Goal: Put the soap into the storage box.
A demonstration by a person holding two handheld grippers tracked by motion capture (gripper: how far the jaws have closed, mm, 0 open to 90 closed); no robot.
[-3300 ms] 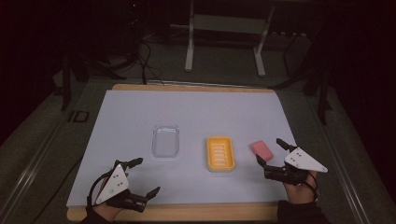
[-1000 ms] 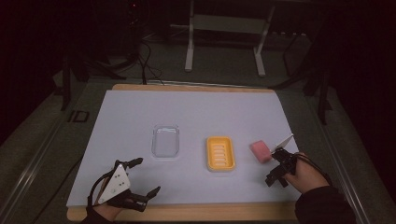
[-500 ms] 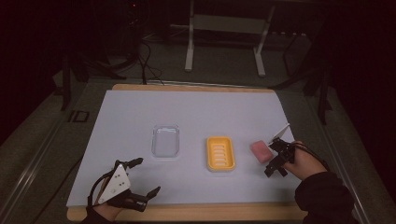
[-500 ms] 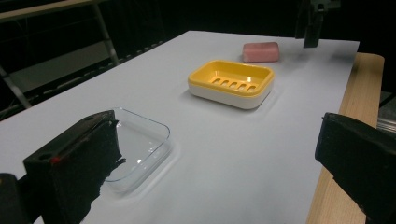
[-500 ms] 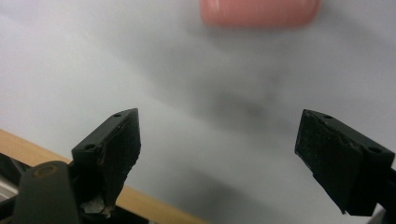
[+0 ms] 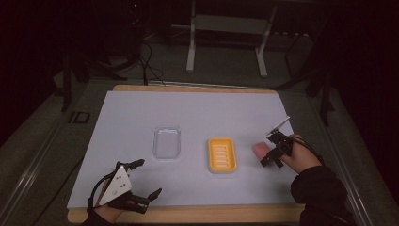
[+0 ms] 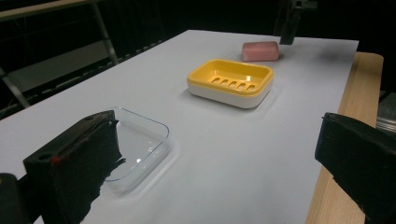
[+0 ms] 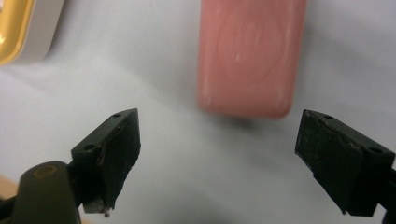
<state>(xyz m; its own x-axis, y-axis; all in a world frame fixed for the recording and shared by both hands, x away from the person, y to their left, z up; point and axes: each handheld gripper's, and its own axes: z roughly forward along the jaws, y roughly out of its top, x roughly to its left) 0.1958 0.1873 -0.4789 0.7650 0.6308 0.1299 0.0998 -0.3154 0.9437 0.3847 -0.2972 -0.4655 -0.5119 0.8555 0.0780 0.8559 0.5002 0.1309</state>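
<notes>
Here we see the right gripper (image 8: 217,158) spread wide, just short of the pink soap (image 8: 250,56), which lies flat on the white mat (image 6: 197,113) just right of the yellow dish (image 6: 222,154). Left gripper (image 6: 141,181), also wide apart, sits well left of that dish, w/ the clear lid (image 6: 167,141) btw them.

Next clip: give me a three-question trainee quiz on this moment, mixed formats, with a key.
1. True or false: the pink soap bar already lies in the yellow soap dish.
2. Multiple choice: in the high view, what lies between the clear tray and the soap bar? A) a sponge B) the yellow soap dish C) a cup
3. Fill in: the right gripper has its jaws ____ just short of the soap bar, while the left gripper sits near the table's front edge.

Key: 1 false, it lies on the table beside the dish; 2 B; 3 open.
</notes>
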